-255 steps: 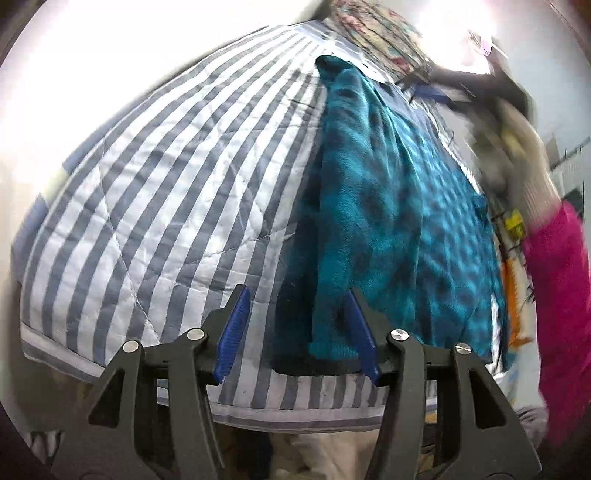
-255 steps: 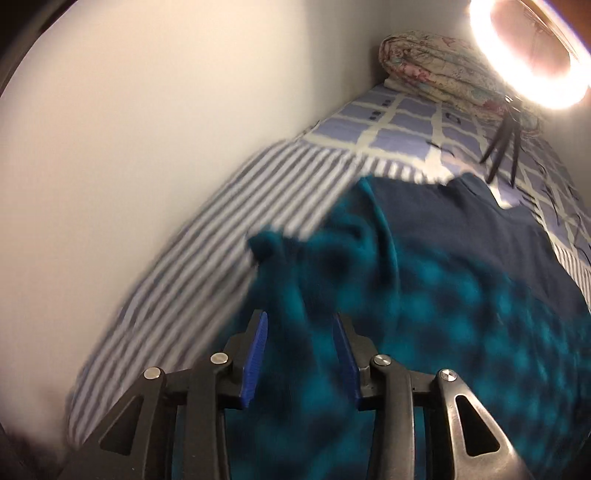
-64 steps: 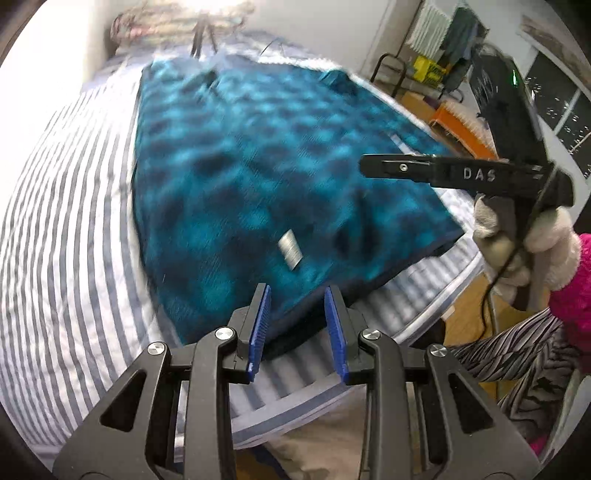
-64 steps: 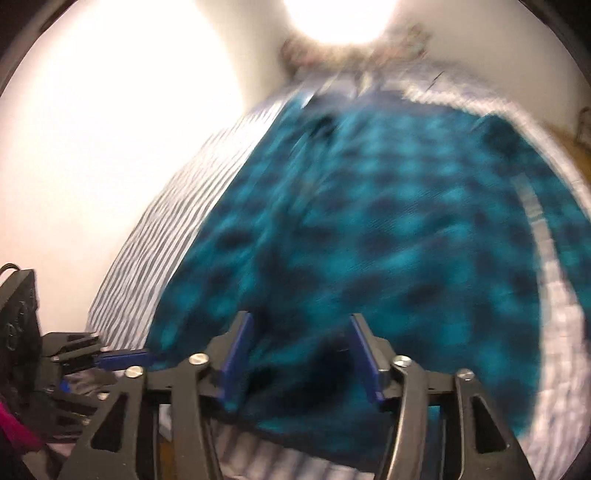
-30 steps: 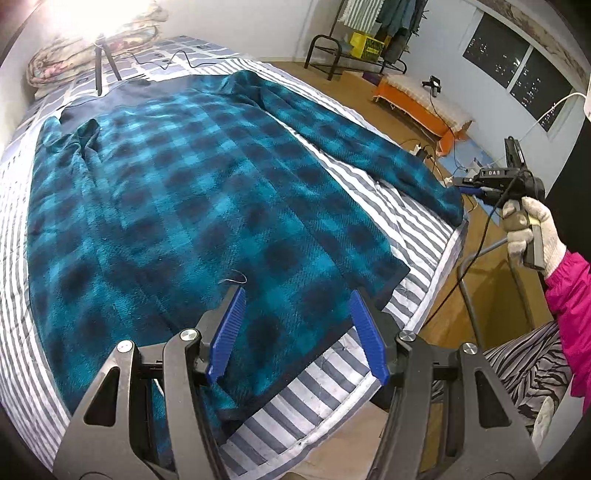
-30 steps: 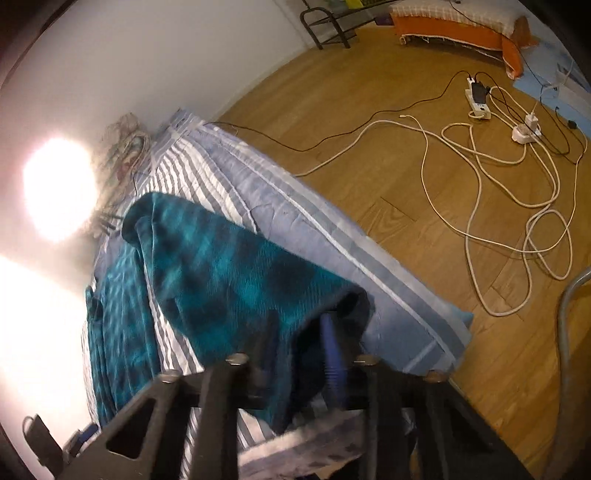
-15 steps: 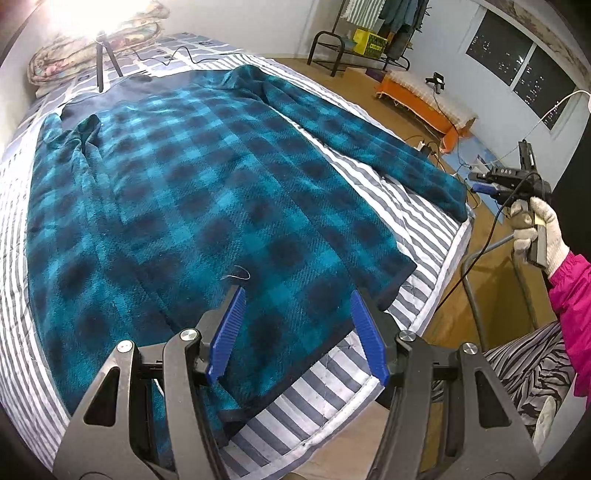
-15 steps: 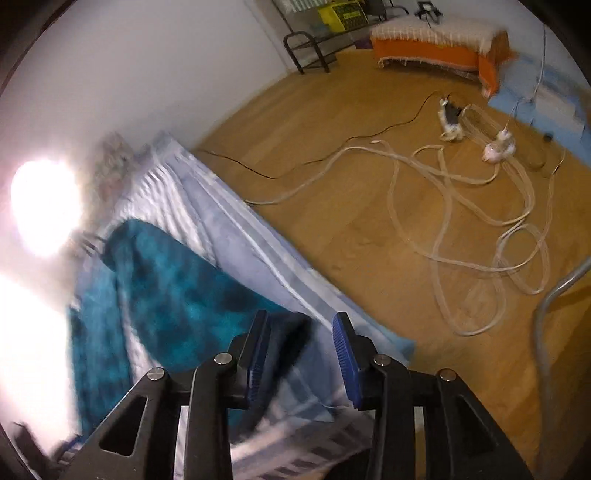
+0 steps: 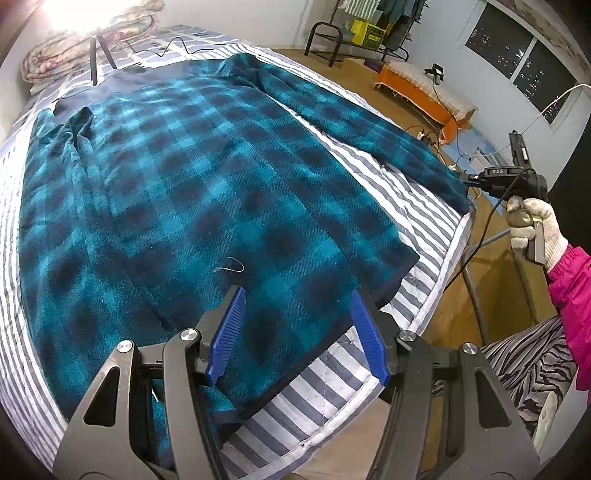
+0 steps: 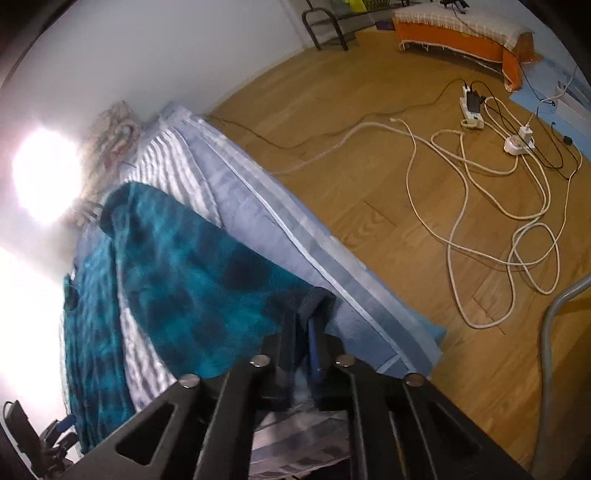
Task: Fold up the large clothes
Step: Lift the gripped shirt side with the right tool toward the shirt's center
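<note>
A large teal and black checked fleece shirt lies spread flat on a grey-and-white striped bed. Its right sleeve stretches out toward the bed's right corner. My left gripper is open and empty, hovering over the shirt's bottom hem. My right gripper is shut on the sleeve cuff at the bed's edge; it also shows in the left wrist view, held by a gloved hand. The sleeve runs away from it across the bed.
A tripod and a folded floral quilt sit at the head of the bed. White cables and power strips lie on the wood floor. An orange bench and a metal rack stand beyond.
My right gripper was open around the sleeve cuff half a second ago and has closed on it. My left gripper stays open over the hem, hardly moved.
</note>
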`<state>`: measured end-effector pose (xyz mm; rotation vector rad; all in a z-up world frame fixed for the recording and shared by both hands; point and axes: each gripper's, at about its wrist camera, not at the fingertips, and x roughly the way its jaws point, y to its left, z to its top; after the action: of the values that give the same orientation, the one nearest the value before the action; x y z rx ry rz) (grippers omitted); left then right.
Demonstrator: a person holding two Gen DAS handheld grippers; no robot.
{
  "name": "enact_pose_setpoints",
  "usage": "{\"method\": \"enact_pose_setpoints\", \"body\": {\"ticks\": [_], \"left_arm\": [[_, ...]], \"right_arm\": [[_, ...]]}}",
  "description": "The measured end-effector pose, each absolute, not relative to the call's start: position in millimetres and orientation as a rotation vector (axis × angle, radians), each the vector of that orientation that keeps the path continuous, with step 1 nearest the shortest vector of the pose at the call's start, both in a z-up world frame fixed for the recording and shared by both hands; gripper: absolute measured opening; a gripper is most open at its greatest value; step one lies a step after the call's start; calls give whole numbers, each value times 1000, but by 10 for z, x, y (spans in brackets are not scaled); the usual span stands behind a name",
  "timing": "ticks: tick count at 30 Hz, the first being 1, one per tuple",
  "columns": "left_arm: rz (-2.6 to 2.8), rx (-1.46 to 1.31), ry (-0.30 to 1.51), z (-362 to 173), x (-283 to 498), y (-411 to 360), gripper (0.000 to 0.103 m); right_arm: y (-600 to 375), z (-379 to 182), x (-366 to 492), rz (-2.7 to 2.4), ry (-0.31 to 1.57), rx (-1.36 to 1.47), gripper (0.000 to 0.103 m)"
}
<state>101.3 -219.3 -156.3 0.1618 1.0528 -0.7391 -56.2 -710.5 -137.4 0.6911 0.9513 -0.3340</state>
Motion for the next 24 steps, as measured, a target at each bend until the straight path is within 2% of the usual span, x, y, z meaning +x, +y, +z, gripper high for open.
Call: {"method": "enact_pose_setpoints", "body": {"ticks": [4, 6, 7, 8, 13, 17, 22, 24], "left_arm": [[-746, 162, 1047, -1549, 1010, -2210, 61], [-751, 169, 1049, -1557, 998, -2224, 61], [-752, 174, 1048, -1562, 991, -2227, 61], [-752, 176, 1048, -1564, 985, -2227, 61], [-748, 171, 1051, -1573, 991, -2220, 61], [-742, 170, 1056, -1594, 1006, -2222, 61], [-734, 175, 1061, -1620, 1010, -2181, 61], [-728, 172, 1067, -1632, 1021, -2159, 61]], "right_arm": [[-7105, -1269, -574, -328, 904, 676, 2], [-7099, -1325, -534, -344, 940, 656, 7], [-7115, -1351, -521, -362, 955, 649, 27], [-7132, -1353, -515, -383, 955, 639, 39], [-7235, -1170, -324, -364, 889, 596, 34], [-7056, -1213, 44, -262, 973, 497, 25], [-6976, -1393, 284, -226, 1039, 488, 24], [-6938, -1457, 343, -224, 1078, 455, 21]]}}
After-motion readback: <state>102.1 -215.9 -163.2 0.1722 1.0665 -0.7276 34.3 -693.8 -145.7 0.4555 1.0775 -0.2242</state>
